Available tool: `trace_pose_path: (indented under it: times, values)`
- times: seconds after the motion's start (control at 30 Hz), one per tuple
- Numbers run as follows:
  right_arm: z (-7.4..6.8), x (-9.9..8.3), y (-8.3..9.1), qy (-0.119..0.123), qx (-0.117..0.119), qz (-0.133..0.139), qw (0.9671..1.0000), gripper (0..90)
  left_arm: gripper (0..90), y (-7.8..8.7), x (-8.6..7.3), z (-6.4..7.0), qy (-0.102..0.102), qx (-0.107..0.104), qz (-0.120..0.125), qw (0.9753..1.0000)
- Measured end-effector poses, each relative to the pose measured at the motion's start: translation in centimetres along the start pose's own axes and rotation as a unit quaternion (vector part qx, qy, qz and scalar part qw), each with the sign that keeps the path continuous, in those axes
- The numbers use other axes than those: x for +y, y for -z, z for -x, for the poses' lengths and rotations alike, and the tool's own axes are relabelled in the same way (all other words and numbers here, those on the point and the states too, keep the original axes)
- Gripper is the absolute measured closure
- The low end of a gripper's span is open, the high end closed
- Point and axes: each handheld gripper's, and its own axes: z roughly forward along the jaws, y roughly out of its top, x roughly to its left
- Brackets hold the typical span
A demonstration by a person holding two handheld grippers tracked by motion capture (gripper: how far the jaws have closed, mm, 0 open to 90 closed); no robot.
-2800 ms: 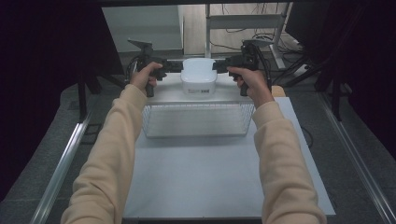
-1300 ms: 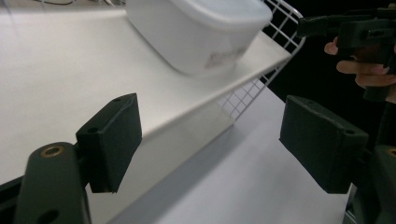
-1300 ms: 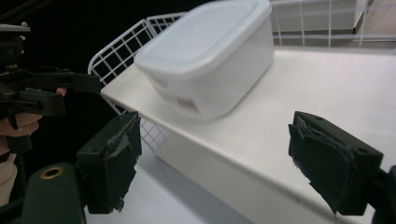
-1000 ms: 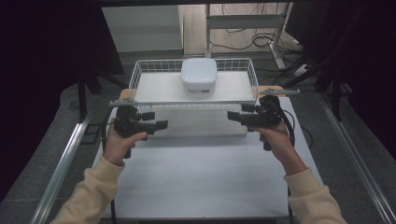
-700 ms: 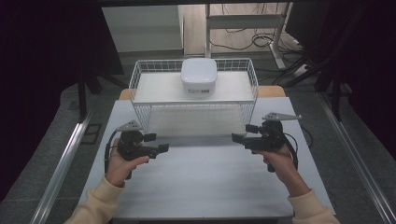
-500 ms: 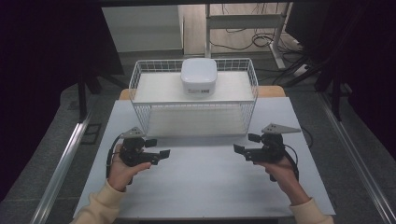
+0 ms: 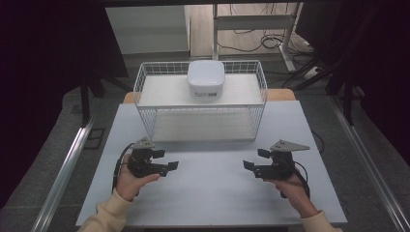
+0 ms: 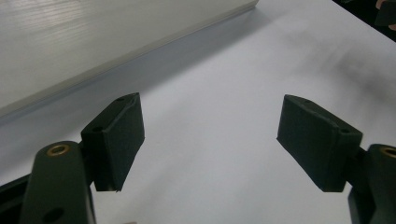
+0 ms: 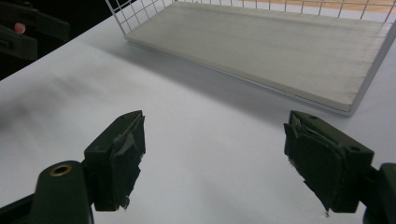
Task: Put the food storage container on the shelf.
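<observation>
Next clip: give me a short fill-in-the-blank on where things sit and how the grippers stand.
1. The white box sits on the wire rack's ____ shelf.
2. The jaws of the left gripper are ____.
3. The right gripper holds ____.
4. Both grippers are over the white ____.

Missing: top; open; nothing; table

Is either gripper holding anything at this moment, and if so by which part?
Nothing is held. The left gripper and right gripper both hover open over the white table, apart from the wire basket.

The high view looks forward and down over the white surface [image 7: 212,193]; both gripper views skim it closely, the right one facing the white wire basket [image 9: 373,60].
</observation>
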Motion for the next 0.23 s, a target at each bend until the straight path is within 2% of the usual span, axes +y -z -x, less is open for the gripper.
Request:
trace_pose_path:
  times: [0.23]
  values:
    - [0.19,-0.13,0.01,0.003,-0.008,0.006,0.9999,18.9,22.2,0.08,-0.14,-0.18,0.001,0.008,0.0,1.0]
